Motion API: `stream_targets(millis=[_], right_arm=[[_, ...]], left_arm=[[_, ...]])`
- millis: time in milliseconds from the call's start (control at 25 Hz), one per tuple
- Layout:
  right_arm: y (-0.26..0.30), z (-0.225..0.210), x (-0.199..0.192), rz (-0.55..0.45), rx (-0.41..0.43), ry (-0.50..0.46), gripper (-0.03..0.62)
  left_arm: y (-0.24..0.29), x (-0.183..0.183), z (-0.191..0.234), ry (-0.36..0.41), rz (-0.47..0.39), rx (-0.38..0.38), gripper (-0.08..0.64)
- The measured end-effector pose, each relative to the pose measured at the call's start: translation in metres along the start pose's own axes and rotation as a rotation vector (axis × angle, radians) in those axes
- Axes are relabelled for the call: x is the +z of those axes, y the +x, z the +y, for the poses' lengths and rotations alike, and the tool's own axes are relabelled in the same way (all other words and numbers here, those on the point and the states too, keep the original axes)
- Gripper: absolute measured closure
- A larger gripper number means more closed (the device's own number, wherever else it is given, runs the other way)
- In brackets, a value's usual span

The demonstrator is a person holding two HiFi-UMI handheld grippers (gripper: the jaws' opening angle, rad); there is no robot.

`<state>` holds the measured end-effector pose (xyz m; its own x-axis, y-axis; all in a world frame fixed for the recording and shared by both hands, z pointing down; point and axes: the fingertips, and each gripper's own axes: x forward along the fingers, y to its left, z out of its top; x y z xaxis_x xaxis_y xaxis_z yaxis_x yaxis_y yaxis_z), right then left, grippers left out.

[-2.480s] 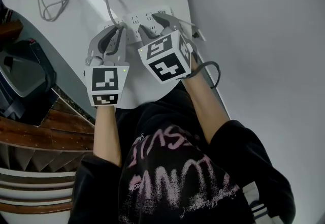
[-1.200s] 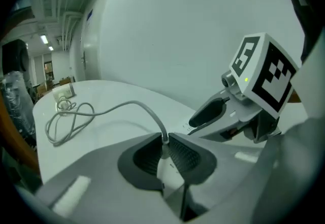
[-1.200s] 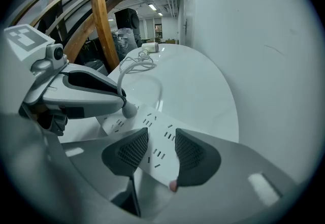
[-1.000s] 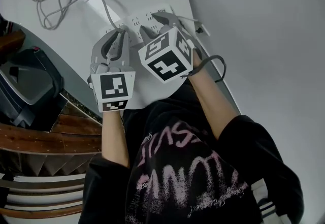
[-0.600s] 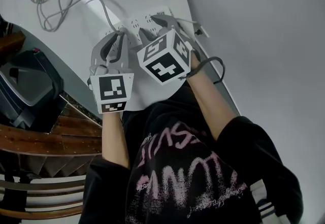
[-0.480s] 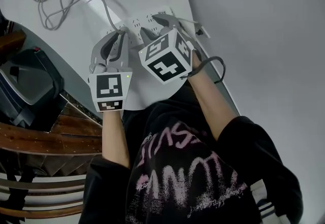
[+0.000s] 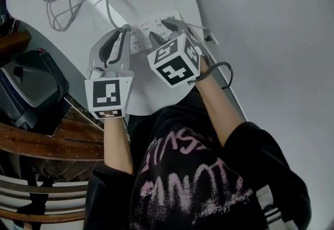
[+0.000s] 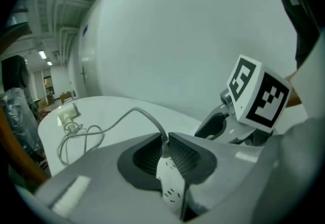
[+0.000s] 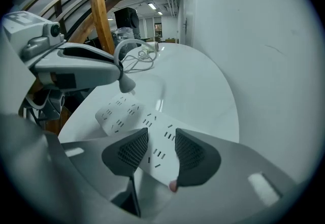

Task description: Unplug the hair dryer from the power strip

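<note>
Left gripper [image 8: 165, 142] lifted plug [image 9: 125, 84] clear of power strip [image 9: 128, 112].

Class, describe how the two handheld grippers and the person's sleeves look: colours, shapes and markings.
Both the left gripper and right gripper have light grey curved bodies, dark ribbed pads, and a white cube bearing black square markers. A dark cable loops by the right one. The sleeves are black.

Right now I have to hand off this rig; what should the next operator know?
Left hand-held gripper: shut on the plug at the power strip's far end.
Right hand-held gripper: shut on the power strip's near end, holding it on the table.
Done: both grips set; I cannot tell whether the plug is out yet.
Left: pull the plug clear, then release.
</note>
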<state>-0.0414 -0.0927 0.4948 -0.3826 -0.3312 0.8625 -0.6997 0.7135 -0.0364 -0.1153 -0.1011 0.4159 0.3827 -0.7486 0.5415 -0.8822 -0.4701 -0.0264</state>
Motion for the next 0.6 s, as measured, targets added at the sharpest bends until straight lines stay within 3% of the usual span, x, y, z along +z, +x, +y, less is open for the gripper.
stream_targets(millis=[200,400,600], right_arm=[[0.000,-0.002,0.004,-0.006,-0.004,-0.002,0.417],[0.001,-0.001,0.002,0.007,-0.003,-0.001,0.417],[0.001,-0.003,0.002,-0.025,-0.003,0.004,0.417]], left_arm=[[-0.009,-0.001,0.009,-0.014,-0.003,0.028,0.506],[-0.023,-0.002,0.029,-0.110,-0.030,0.063,0.505],[-0.030,-0.023,0.037,-0.156,0.016,0.071,0.503]])
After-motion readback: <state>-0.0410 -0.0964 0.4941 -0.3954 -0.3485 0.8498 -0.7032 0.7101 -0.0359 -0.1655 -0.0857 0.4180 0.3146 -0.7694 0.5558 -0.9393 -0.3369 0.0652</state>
